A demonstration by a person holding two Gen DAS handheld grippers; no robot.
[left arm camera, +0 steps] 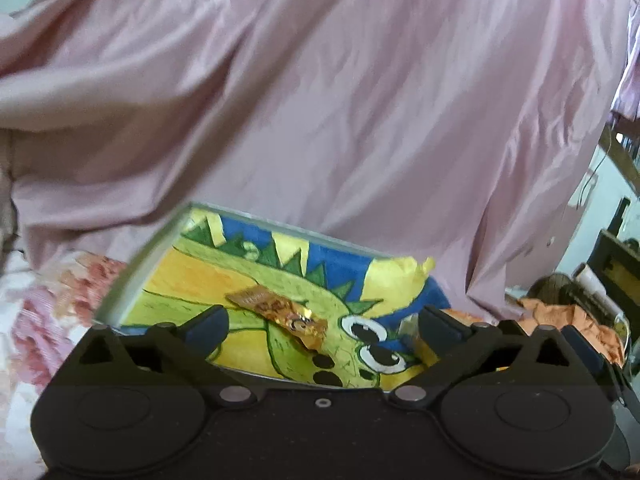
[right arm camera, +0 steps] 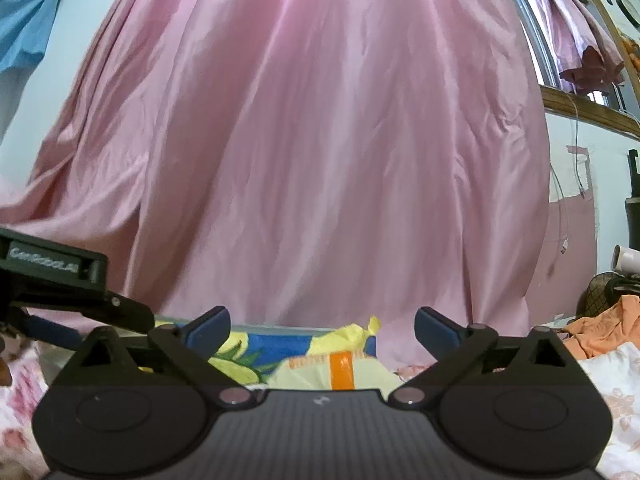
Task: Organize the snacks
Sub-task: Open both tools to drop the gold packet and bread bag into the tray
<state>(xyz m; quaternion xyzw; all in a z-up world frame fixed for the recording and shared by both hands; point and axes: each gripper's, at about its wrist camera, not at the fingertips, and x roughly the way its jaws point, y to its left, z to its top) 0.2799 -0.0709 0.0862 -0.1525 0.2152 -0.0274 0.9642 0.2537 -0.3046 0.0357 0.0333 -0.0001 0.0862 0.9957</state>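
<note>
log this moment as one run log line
left gripper: open, empty | right gripper: open, empty | orange snack wrapper: lying in dinosaur tray | yellow snack bag: in tray

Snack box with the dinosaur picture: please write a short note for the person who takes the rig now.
Left claw: open, empty, above the snack box.
Right claw: open, empty, near the box's end.
In the box: a small brown-orange snack wrapper on the dinosaur liner, and a pale packet with an orange stripe at the right end.
Done: at least these two are in.
Left: no loose snack shows in either view; look around the floral cloth.
</note>
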